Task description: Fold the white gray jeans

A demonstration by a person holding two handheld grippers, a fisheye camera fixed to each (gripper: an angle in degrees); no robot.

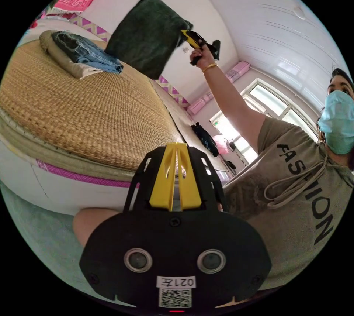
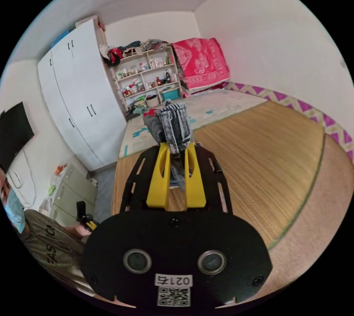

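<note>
Right gripper view has the white gray jeans [image 2: 173, 126] bunched between the yellow jaws of the right claw [image 2: 176, 153], both jaws pressing on the cloth, with a little fabric trailing down behind the tips. Left gripper view shows that same claw [image 1: 191, 38] lifted high at the end of the person's raised arm [image 1: 228, 98], the garment [image 1: 147, 35] hanging from it as a dark folded slab in the air, clear of the woven mat [image 1: 96, 109] on the bed below. Its long axis runs downward from the grip, so the loose lower edge points toward the mat. The left claw [image 1: 176, 148] sits low, at the bed's near edge, jaws drawn narrow with nothing between them, well apart from the jeans. Open mat lies between it and the stack of folded clothes [image 1: 81, 54] at the far side, so I judge there is ample room to lay the jeans down short of that pile.
</note>
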